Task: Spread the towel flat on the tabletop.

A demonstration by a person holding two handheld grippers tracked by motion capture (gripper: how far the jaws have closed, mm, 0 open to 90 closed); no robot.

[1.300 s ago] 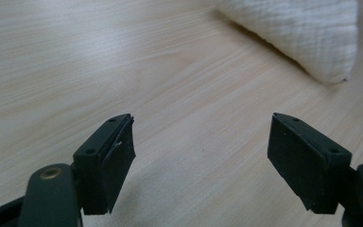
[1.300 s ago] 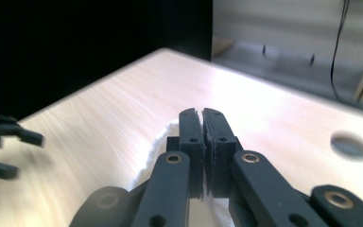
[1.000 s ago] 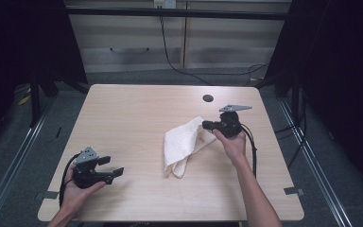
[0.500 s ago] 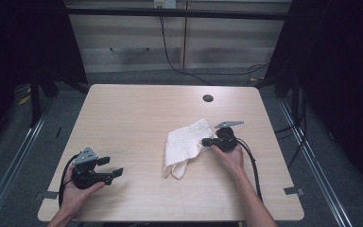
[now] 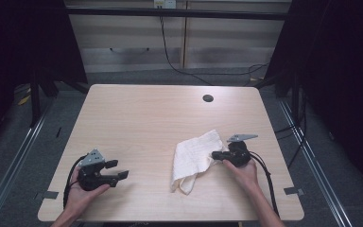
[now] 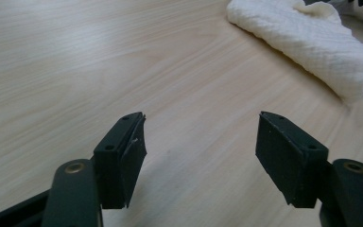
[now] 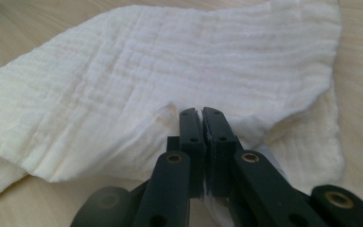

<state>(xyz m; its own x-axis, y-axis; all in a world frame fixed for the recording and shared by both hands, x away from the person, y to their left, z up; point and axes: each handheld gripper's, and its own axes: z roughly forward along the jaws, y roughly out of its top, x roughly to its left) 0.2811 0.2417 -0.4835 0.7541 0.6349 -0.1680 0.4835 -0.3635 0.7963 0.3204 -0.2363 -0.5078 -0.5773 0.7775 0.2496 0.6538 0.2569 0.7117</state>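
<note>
Right gripper view: cloth (image 7: 179, 71) soft, light, limp, waffle weave grips well. Right gripper (image 7: 202, 113) jaws pinch edge fold. Left gripper (image 6: 201, 142) jaws apart, just been closing, nothing between. Best hold: free corner on bench (image 5: 142, 118).

The cloth (image 5: 193, 160) is creamy white with tiny bumpy lines. The desk (image 5: 142, 123) is light brown wood with thin stripes. The small round hole (image 5: 208, 98) on the desk is black. Both tongs (image 6: 201, 158) (image 7: 202, 137) are black.
</note>
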